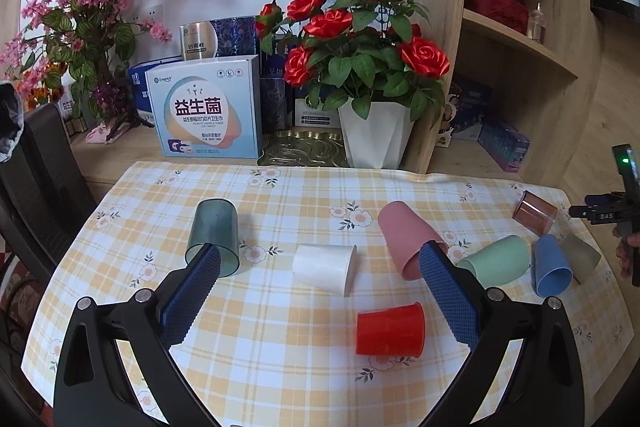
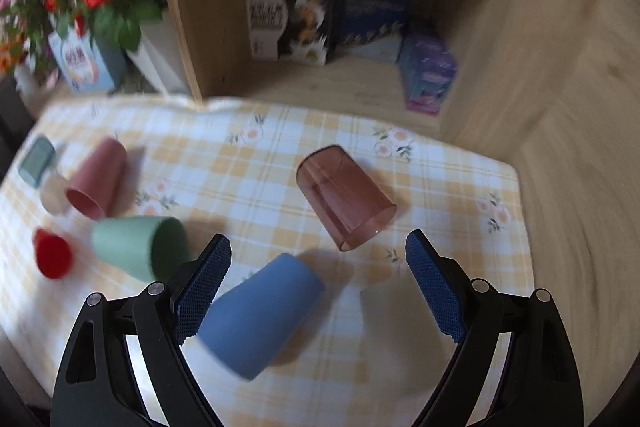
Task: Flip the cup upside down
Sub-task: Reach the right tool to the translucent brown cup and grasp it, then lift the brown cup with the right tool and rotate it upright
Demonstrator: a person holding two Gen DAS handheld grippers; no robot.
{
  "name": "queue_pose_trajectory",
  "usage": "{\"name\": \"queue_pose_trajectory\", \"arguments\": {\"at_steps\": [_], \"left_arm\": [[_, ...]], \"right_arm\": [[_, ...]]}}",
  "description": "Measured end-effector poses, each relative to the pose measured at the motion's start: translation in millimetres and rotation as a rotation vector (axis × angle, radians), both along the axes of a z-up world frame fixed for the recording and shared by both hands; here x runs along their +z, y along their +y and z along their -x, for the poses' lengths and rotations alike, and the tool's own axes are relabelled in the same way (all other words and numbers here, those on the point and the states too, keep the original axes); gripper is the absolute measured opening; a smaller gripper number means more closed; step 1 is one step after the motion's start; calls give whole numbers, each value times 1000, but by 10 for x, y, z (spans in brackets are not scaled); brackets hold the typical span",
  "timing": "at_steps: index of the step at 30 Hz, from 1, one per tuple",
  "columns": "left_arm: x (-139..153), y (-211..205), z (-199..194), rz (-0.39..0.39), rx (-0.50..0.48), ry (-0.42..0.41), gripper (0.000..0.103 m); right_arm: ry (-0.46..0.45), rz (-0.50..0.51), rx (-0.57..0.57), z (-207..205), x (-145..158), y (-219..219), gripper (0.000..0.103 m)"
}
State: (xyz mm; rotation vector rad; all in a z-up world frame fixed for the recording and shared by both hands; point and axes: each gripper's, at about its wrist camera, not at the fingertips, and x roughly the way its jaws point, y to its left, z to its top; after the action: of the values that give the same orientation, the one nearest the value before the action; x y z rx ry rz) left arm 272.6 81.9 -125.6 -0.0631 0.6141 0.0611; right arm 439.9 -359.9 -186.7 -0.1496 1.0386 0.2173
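Observation:
Several cups lie on their sides on a checked tablecloth (image 1: 256, 339). In the left wrist view I see a dark teal clear cup (image 1: 214, 237), a white cup (image 1: 324, 267), a red cup (image 1: 390, 330), a pink cup (image 1: 408, 239), a green cup (image 1: 498, 261), a blue cup (image 1: 550, 267) and a brown clear cup (image 1: 535, 211). My left gripper (image 1: 320, 259) is open above the cloth, the white cup between its fingers but farther off. My right gripper (image 2: 318, 247) is open, above the blue cup (image 2: 260, 315), near the brown clear cup (image 2: 346, 197) and green cup (image 2: 140, 245).
A white pot of red roses (image 1: 374, 131), a gold tray (image 1: 300, 147) and boxes (image 1: 208, 107) stand behind the table. A wooden shelf unit (image 1: 520, 47) with boxes rises at the right. A dark chair (image 1: 36, 187) stands at the left. The right view is motion-blurred.

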Motion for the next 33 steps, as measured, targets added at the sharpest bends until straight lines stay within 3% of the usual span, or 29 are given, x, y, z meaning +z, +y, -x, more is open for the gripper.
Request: {"name": "queue_pose_trajectory", "arguments": {"at_steps": [8,19,22,27,33], "left_arm": [[-163,98,-127,13,44,30,97],[-331,326,-129,-12,118,78,97],[-364,333,-95,-25,122,88,97],[-402,343,-37,-18,124,98,97],[-357,361,85,-12,126,86,97]], "right_arm": [[143,153,47,-760,-456,125,86],[289,260,8,-1233,-928,208,85],[301,232,-36,-1288,-954,196,72],[310,214,-106,-1285,-926,169,68],[217,157,-199,-1116,-554,25,67]]}}
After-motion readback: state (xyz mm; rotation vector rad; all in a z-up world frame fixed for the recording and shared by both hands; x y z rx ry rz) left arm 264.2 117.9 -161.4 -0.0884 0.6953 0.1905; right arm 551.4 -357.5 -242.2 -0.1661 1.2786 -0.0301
